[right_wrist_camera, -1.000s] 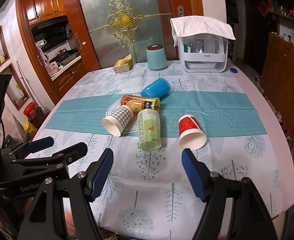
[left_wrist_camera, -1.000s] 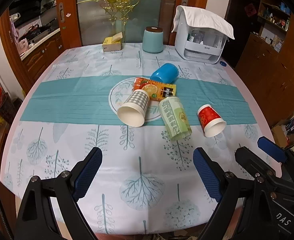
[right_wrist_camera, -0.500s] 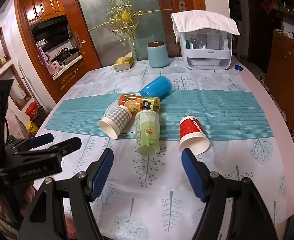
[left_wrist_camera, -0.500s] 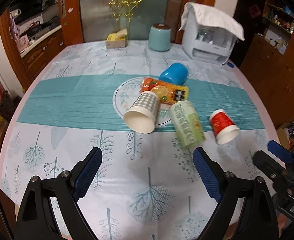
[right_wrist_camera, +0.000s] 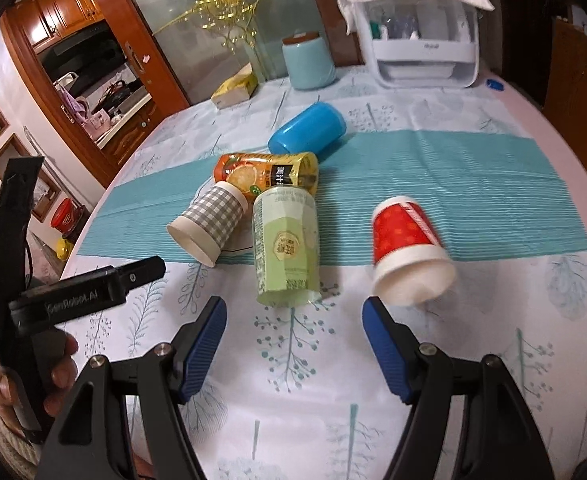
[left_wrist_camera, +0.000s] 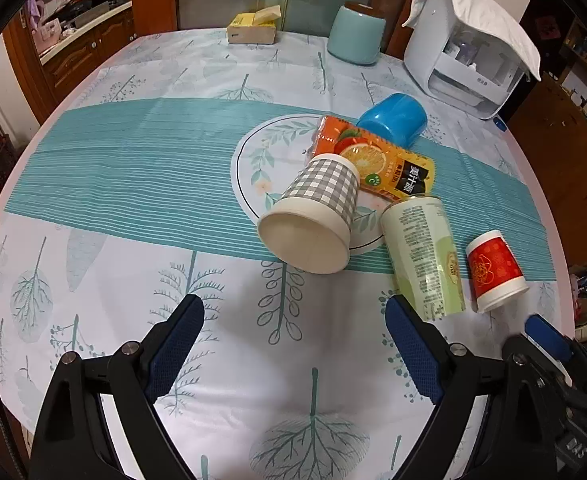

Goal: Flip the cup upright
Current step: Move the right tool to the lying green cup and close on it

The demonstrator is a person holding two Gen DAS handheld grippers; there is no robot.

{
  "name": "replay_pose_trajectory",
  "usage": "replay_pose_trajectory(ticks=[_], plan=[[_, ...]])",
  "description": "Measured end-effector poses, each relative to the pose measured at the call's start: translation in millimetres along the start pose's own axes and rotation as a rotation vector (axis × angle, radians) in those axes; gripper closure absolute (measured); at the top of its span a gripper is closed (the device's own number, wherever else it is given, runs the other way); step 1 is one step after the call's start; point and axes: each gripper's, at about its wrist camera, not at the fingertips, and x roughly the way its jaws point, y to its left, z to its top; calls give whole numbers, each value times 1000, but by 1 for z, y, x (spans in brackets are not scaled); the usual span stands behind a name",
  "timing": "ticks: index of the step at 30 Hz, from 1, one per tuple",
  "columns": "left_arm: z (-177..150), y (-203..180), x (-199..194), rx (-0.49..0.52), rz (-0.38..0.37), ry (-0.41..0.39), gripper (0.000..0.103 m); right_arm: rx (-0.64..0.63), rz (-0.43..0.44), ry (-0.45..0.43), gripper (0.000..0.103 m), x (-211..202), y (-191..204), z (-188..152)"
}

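Observation:
Several cups lie on their sides on the table. A grey checked paper cup (left_wrist_camera: 317, 212) (right_wrist_camera: 209, 220) points its mouth at me. Beside it lie a pale green cup (left_wrist_camera: 423, 248) (right_wrist_camera: 285, 244), an orange juice-print cup (left_wrist_camera: 377, 160) (right_wrist_camera: 269, 172), a blue plastic cup (left_wrist_camera: 393, 118) (right_wrist_camera: 307, 130) and a red paper cup (left_wrist_camera: 493, 270) (right_wrist_camera: 407, 244). My left gripper (left_wrist_camera: 293, 344) is open and empty, just short of the checked cup. My right gripper (right_wrist_camera: 293, 336) is open and empty, in front of the green and red cups.
A white covered dish rack (left_wrist_camera: 469, 44) (right_wrist_camera: 417, 28), a light blue canister (left_wrist_camera: 355, 34) (right_wrist_camera: 307, 60) and a yellow tissue box (left_wrist_camera: 253, 26) (right_wrist_camera: 233, 90) stand at the far side. The table edge (right_wrist_camera: 573, 152) curves away on the right. The left gripper's body shows in the right wrist view (right_wrist_camera: 73, 292).
Both grippers have moved forward and lower toward the cups, which now look larger. The cups have not moved. Both jaws stay open.

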Motion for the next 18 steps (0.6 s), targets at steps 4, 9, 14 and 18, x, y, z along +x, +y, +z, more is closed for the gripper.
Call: replay_pose_trajectory(ticks=[4,9,14,18], plan=[[0,-2,7,5,9,10,12,5,19,35,32,24,1,12],[-2,1,12,7,11,20,12,15,9,86,32,55,1,20],[-4,5,18,-2,10,33,12,42,24,170,32,86,-3,19],[-4,6,20,0,5,37,12,21,19,167,40,96,-3,17]])
